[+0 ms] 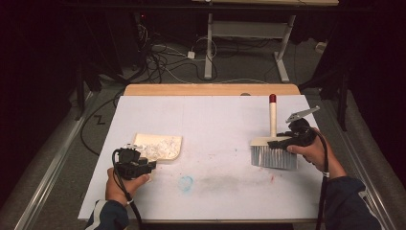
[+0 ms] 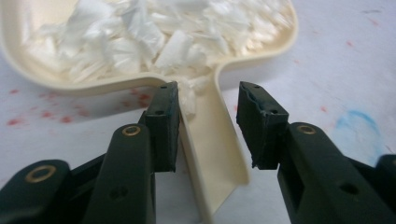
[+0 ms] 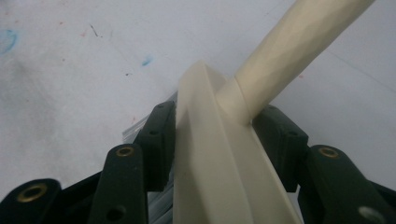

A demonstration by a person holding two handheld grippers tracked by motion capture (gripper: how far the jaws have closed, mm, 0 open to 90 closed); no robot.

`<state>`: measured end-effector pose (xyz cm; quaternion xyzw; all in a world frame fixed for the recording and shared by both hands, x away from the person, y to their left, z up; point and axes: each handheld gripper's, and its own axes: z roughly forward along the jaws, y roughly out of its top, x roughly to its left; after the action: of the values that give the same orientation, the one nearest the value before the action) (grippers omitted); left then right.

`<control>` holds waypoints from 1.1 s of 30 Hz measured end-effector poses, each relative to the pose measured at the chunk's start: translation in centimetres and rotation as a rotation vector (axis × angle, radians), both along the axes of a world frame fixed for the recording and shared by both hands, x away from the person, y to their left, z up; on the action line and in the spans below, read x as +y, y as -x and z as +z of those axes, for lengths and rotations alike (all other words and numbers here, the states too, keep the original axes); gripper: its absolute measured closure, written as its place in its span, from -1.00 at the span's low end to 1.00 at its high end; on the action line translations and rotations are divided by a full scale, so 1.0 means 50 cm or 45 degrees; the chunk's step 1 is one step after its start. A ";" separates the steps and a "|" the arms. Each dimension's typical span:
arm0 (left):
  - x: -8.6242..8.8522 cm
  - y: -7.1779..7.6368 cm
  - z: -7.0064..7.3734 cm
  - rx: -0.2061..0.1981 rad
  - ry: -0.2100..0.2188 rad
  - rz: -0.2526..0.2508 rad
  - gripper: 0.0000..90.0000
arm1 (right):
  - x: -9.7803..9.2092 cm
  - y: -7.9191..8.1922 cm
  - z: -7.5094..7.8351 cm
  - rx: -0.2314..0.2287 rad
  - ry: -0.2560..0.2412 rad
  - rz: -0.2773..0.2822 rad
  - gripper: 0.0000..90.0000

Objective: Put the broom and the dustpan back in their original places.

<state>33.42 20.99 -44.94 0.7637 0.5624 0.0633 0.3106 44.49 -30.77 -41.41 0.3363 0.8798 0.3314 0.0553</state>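
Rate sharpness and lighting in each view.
High view: lit white table sheet, dark surroundings. Left gripper view: black jaws blurred, cream plastic dustpan of white shreds sharper. Right gripper view: cream brush head soft up close, evenly lit.

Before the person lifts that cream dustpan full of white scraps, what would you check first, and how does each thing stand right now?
1. Left gripper straddles the cream plastic dustpan's handle: ok.
2. Left jaws closed on the handle: not ok, a gap shows on one side.
3. White shredded scraps sit inside the pan: ok.
4. Right gripper clamps the cream brush head: ok.
5. Grey bristles stay apart from the dustpan: ok.
6. White table cover swept clean: cannot tell; stains remain.
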 end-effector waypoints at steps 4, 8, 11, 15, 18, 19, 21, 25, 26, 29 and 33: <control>-0.012 0.000 0.004 -0.041 -0.072 -0.029 0.17 | 0.004 -0.013 -0.002 -0.031 0.068 -0.015 -0.01; -0.009 -0.001 0.013 -0.138 -0.115 -0.087 0.04 | 0.002 -0.020 0.004 -0.109 0.126 -0.097 -0.06; -0.006 0.001 0.023 -0.263 -0.137 -0.125 -0.05 | -0.008 -0.023 0.012 -0.157 0.047 -0.150 -0.06; -0.005 0.007 0.037 -0.403 -0.160 -0.127 -0.31 | -0.009 -0.013 0.021 -0.231 0.002 -0.194 -0.08; -0.006 0.009 0.042 -0.458 -0.158 -0.140 -0.40 | -0.006 -0.004 0.028 -0.292 -0.021 -0.204 -0.14; -0.007 0.010 0.043 -0.479 -0.164 -0.145 -0.41 | -0.003 0.001 0.030 -0.301 -0.026 -0.217 -0.15; -0.008 0.011 0.045 -0.508 -0.166 -0.148 -0.42 | 0.001 0.008 0.032 -0.367 -0.036 -0.233 -0.18; -0.013 0.012 0.048 -0.569 -0.173 -0.166 -0.50 | 0.012 0.023 0.032 -0.435 -0.054 -0.261 -0.27; -0.014 0.013 0.049 -0.585 -0.178 -0.171 -0.51 | 0.015 0.027 0.032 -0.450 -0.059 -0.271 -0.32; -0.019 0.016 0.049 -0.613 -0.196 -0.189 -0.54 | 0.025 0.039 0.034 -0.503 -0.056 -0.323 -0.39; -0.028 0.025 0.049 -0.662 -0.232 -0.218 -0.54 | 0.038 0.057 0.033 -0.564 -0.076 -0.354 -0.49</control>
<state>32.16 19.60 -42.49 0.7913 0.3892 0.2808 0.3788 41.63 -28.88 -39.74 0.3748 0.7813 0.4119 0.2817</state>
